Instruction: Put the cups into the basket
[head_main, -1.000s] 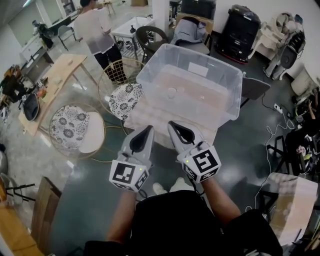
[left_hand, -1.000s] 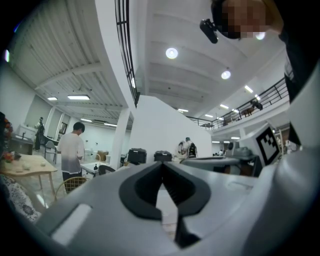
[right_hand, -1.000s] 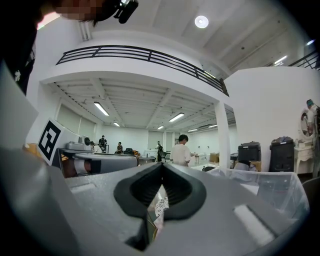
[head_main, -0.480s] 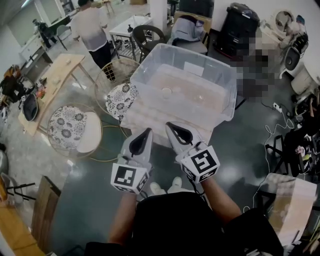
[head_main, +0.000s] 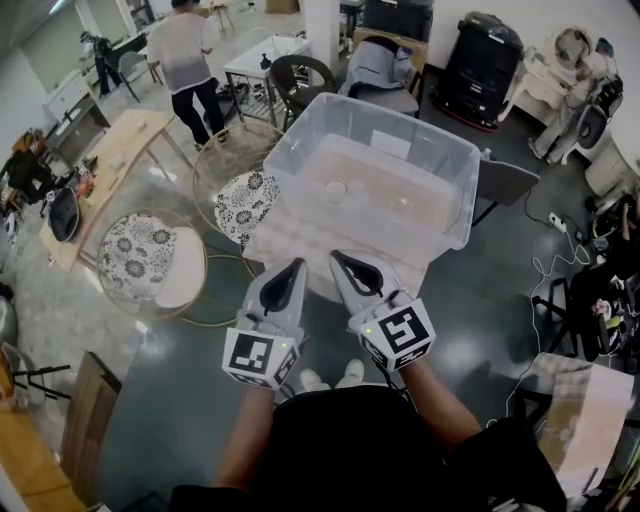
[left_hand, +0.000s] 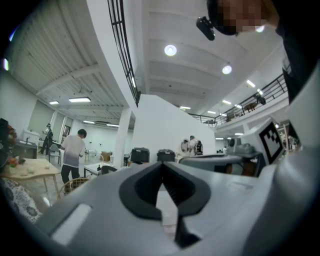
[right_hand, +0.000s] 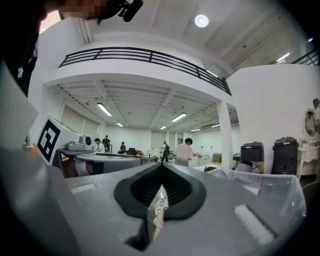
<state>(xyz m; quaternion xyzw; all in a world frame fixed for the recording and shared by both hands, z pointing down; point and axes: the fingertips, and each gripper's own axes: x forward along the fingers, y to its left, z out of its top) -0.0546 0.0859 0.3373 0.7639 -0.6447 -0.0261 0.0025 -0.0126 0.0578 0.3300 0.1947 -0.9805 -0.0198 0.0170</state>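
Observation:
A large clear plastic bin (head_main: 455, 150) stands on a low table ahead of me. A small clear round thing (head_main: 335, 187), perhaps a cup, lies on the bin's floor, and a second faint one (head_main: 403, 205) to its right. In the head view my left gripper (head_main: 293, 262) and right gripper (head_main: 335, 255) are held side by side just short of the table's near edge. Both point forward and both are shut with nothing in them. The left gripper view has its jaws (left_hand: 161, 164) meeting tip to tip. The right gripper view shows the same (right_hand: 161, 164), with the bin's wall (right_hand: 270, 192) at the right.
Two wicker chairs with floral cushions (head_main: 152, 262) (head_main: 245, 200) stand left of the bin. A wooden table (head_main: 110, 160) lies farther left. A person (head_main: 185, 50) stands at the back, near a dark chair (head_main: 300, 75). Cables (head_main: 555, 260) trail on the floor at the right.
Both grippers stay shut and side by side, hardly moved. The person at the back has shifted a little, and the view has drifted slightly.

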